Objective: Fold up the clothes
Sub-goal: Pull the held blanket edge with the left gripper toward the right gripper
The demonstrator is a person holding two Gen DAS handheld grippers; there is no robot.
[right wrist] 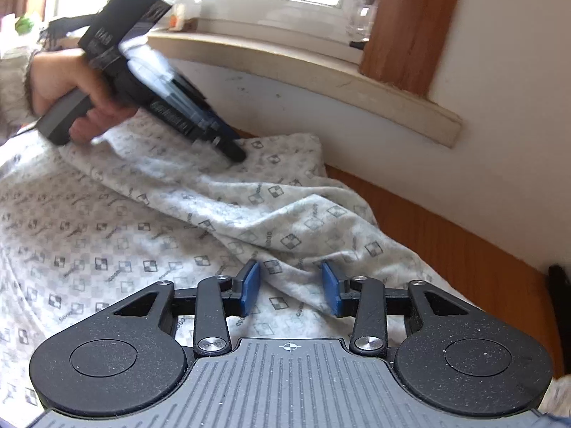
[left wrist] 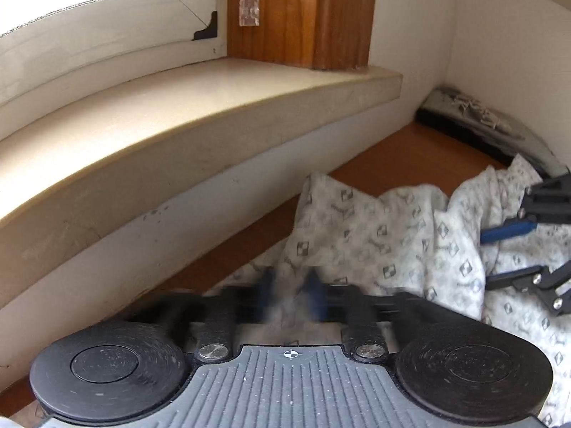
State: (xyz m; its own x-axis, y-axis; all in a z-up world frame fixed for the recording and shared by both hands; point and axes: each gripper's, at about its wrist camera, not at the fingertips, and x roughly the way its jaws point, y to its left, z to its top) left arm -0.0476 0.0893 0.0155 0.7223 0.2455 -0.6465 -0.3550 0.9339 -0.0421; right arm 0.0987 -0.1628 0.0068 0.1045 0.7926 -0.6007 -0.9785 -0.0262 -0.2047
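Beneath a window, a pale stone sill (left wrist: 185, 114) runs along a white wall, with a wooden upright (left wrist: 303, 14) standing on it and a brown wooden counter (left wrist: 410, 153) below. One garment (right wrist: 150, 235) lies crumpled across the counter: white cloth printed with small grey checkered diamonds, bunched into ridges near the wall.

Two claws work on it. The left claw (left wrist: 289, 294), blurred in its own view, has its blue pads drawn close together with a fold of the cloth between them; in the right wrist view its tip presses into the garment's upper ridge, and a person's hand (right wrist: 67, 82) with a knitted cuff grips its handle. The right claw (right wrist: 291, 289) has its two blue pads (right wrist: 249, 285) standing apart, a raised fold of the cloth lying between them without being clamped.

One dark object (left wrist: 492, 125) rests at the counter's far corner; what it is cannot be told. No container shows.
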